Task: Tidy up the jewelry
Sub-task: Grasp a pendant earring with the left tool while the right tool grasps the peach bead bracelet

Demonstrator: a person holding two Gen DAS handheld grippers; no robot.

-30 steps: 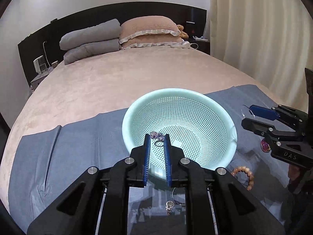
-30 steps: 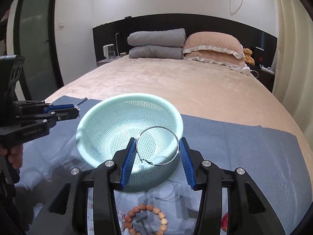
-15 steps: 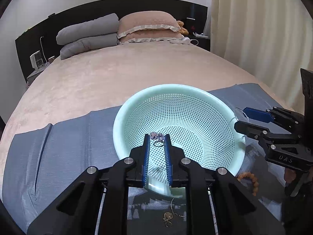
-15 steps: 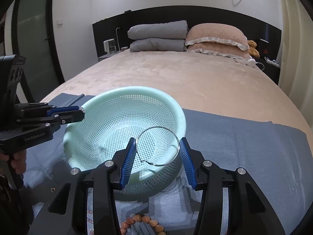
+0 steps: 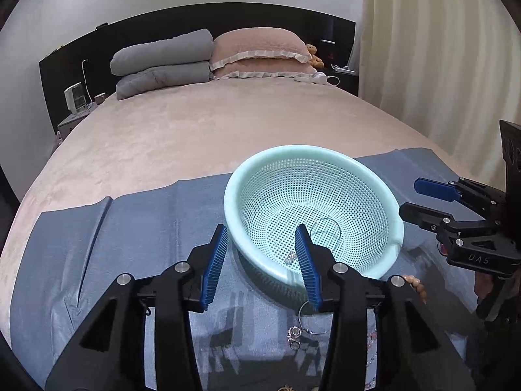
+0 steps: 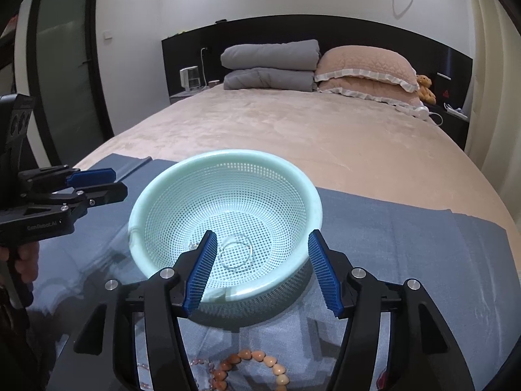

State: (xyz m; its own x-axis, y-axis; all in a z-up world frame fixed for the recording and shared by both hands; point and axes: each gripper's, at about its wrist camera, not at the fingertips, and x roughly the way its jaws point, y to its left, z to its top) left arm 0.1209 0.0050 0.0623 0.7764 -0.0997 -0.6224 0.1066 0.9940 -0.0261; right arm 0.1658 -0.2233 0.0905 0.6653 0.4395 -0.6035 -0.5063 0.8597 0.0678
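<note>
A: Right wrist view: where's the hoop (image 6: 235,250)?
B: Lying in the mint basket (image 6: 156,192) on the blue cloth (image 6: 390,228), near a small ring (image 5: 289,256).
A: Grippers?
B: Right gripper (image 6: 260,272) spread wide, empty. Left gripper (image 5: 262,262) likewise, straddling the basket's near rim. Beaded bracelet (image 6: 257,363) lies in front of the basket.

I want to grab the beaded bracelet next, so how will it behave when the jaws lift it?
The beaded bracelet will probably be floppy: separate heart-shaped beads lie in a loose loop on the grey cloth, so it should sag from one pinch point. The glossy beads may slip between ribbed pads. It looks light.
</note>
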